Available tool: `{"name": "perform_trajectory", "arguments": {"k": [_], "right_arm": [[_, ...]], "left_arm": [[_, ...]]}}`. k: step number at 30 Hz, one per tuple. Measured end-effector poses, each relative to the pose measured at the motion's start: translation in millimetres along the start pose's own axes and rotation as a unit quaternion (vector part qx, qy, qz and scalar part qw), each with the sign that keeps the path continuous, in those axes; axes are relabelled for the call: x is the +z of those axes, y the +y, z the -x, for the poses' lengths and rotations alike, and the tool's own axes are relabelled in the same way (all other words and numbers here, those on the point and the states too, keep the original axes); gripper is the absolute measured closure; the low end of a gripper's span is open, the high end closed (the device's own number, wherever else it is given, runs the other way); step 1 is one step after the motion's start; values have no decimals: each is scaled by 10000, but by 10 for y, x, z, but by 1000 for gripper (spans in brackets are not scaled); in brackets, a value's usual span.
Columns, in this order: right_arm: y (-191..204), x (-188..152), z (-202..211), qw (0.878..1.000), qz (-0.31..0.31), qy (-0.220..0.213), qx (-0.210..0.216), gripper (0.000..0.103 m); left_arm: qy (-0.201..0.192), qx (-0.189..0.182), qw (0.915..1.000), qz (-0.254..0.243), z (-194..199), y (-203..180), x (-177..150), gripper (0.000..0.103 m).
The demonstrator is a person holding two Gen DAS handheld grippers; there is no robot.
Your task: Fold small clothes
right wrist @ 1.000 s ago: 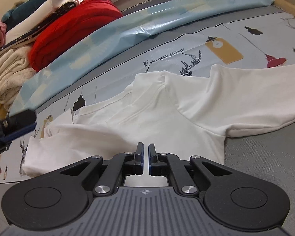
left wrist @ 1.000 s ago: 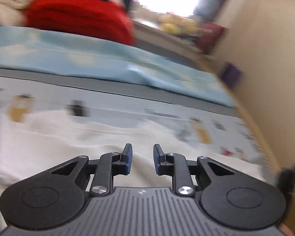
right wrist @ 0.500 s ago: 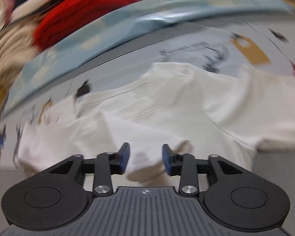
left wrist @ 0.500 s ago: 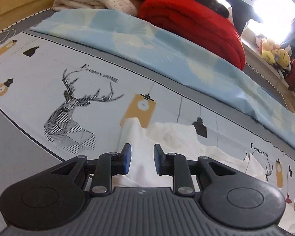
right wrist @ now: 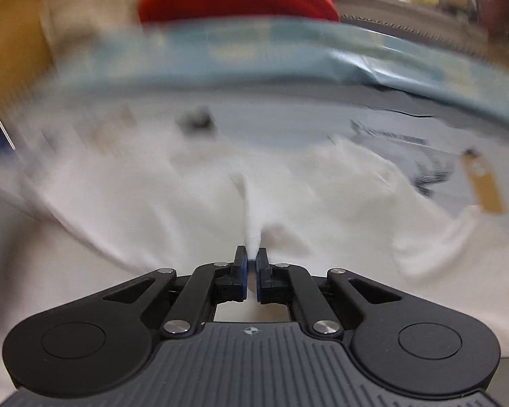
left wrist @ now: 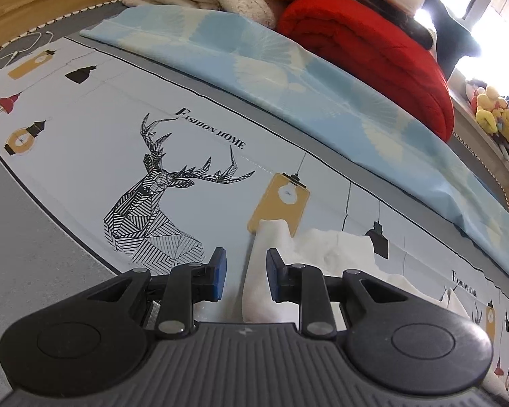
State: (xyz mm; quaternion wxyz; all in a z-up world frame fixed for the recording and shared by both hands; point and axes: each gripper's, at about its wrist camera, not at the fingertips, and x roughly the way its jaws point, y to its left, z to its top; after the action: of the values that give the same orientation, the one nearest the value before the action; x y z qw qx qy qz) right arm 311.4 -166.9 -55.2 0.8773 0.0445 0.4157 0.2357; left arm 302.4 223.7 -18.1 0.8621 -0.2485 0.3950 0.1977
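Here the right claw (right wrist: 251, 264) pinches the white garment's (right wrist: 152, 210) edge; left claw (left wrist: 242, 271) parted.

I see a white garment (left wrist: 325, 247), pale bedsheet (left wrist: 85, 142) printed with black geometric deer, mustard lamps, light-blue patterned cloth (left wrist: 288, 68), red folded blanket (left wrist: 373, 44), blue-padded claws

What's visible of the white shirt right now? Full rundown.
The white shirt is plain soft knit fabric with no print in view, lying crumpled and creased on the printed bedsheet. The right gripper is shut on a pinched ridge of it, and cloth rises in a peak to the pads. In the left wrist view a narrow strip of the shirt runs between the fingers of the left gripper, which are apart and not pressing it; its end overlaps a yellow lamp print. The right view is blurred, so seams are unclear.
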Motion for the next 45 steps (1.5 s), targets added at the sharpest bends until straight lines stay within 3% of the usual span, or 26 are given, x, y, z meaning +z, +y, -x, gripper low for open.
{"name": "perform_trajectory", "arguments": {"k": [1, 2, 3, 4, 7, 8, 10, 12, 15, 17, 18, 21, 25, 28, 31, 32, 33, 36, 39, 41, 43, 45], "right_arm": [[-155, 83, 115, 9957, -644, -278, 600, 99], [-372, 137, 230, 9800, -1436, -607, 1235, 99], [-594, 171, 334, 9594, -2114, -937, 1613, 99], [-741, 202, 413, 9515, -2368, -1149, 1595, 99], [-1107, 201, 490, 9538, -2630, -1312, 623, 99], [-1216, 176, 466, 9516, -2808, -1215, 298, 95], [-1351, 115, 403, 9525, -2843, -947, -541, 95], [-1426, 47, 353, 9473, -2925, -668, -1123, 95], [-1485, -4, 355, 9400, -3185, -643, -1042, 95], [-1451, 3, 363, 9410, -3167, -652, -1000, 77], [-1457, -10, 364, 9414, -3175, -643, -941, 75], [-1375, -61, 205, 9422, -3273, -255, -668, 74], [-1381, -175, -32, 9301, -3545, 369, -886, 74], [-1427, -241, -101, 9225, -3672, 540, -1058, 74], [-1456, -231, -94, 9208, -3715, 383, -1124, 76], [-1447, -245, -69, 9213, -3712, 298, -1116, 92], [-1438, -239, -52, 9231, -3679, 196, -1105, 99], [-1398, -182, 86, 9259, -3633, -273, -996, 99], [-1311, -35, 379, 9250, -3590, -1056, -659, 99], [-1256, 9, 583, 9243, -3385, -1605, -735, 99], [-1286, 6, 610, 9226, -3413, -1458, -1052, 99], [-1414, -99, 440, 9196, -3590, -671, -1449, 99]], "left_arm": [[0, -15, 10000, -16, -8, -6, -4, 75], [5, -19, 10000, -39, -10, -14, -7, 75], [12, -11, 10000, -72, -20, -24, -15, 75], [23, -8, 9999, -102, -28, -36, -22, 75], [118, -48, 9996, -254, -81, -92, -55, 75], [151, -60, 9994, -309, -98, -114, -67, 75], [201, -84, 9989, -423, -125, -159, -87, 75], [236, -104, 9985, -477, -149, -186, -107, 75], [321, -105, 9982, -497, -188, -207, -138, 75], [343, -102, 9981, -494, -198, -213, -150, 75], [339, -95, 9982, -490, -198, -215, -150, 75], [351, -89, 9981, -497, -197, -222, -153, 75], [473, -194, 9971, -567, -223, -236, -170, 74], [603, -276, 9957, -654, -255, -235, -189, 74], [796, -351, 9938, -690, -319, -219, -233, 74], [875, -365, 9931, -697, -346, -213, -253, 74], [943, -378, 9924, -701, -366, -207, -271, 74], [1110, -406, 9902, -742, -417, -208, -318, 74], [1202, -406, 9879, -892, -430, -214, -351, 74], [1350, -204, 9828, -1242, -450, -230, -400, 72], [1512, 226, 9692, -1933, -507, -246, -507, 72], [1468, 589, 9640, -2137, -538, -190, -558, 72]]}}
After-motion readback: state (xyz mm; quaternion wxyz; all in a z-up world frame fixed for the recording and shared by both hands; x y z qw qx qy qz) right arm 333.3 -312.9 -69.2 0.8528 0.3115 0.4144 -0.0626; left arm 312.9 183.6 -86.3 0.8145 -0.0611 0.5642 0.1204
